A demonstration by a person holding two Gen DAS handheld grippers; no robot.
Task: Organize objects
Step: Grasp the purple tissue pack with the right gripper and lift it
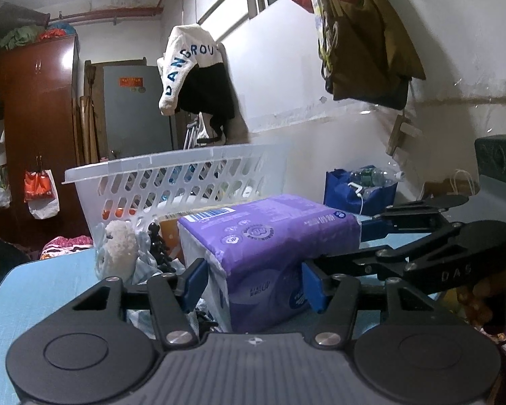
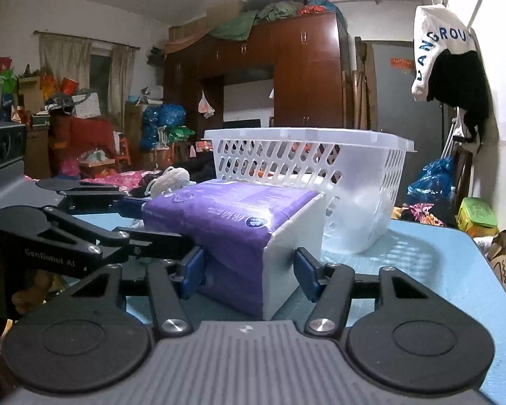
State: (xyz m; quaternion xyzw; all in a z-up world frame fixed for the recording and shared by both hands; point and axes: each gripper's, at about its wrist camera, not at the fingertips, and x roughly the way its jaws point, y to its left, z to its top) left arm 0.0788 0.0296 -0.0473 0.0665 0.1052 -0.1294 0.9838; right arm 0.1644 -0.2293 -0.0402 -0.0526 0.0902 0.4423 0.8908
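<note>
A purple and white tissue pack (image 1: 270, 236) lies on the blue table (image 1: 50, 280) in front of a white slotted basket (image 1: 172, 182). My left gripper (image 1: 253, 285) has a blue pad on each side of one end of the pack. My right gripper (image 2: 249, 271) has its pads on each side of the other end (image 2: 246, 236). Each gripper shows in the other's view, the right one (image 1: 364, 246) and the left one (image 2: 158, 226). The pack looks slightly tilted, held between both. The basket (image 2: 307, 165) stands just behind it.
A white fluffy toy (image 1: 119, 244), a small black figure (image 1: 157, 241) and crumpled cloth lie left of the pack by the basket. A blue bag of bottles (image 1: 361, 189) stands by the wall. A wardrobe (image 2: 307, 77) and room clutter fill the background. The table's right edge (image 2: 489, 263) is near.
</note>
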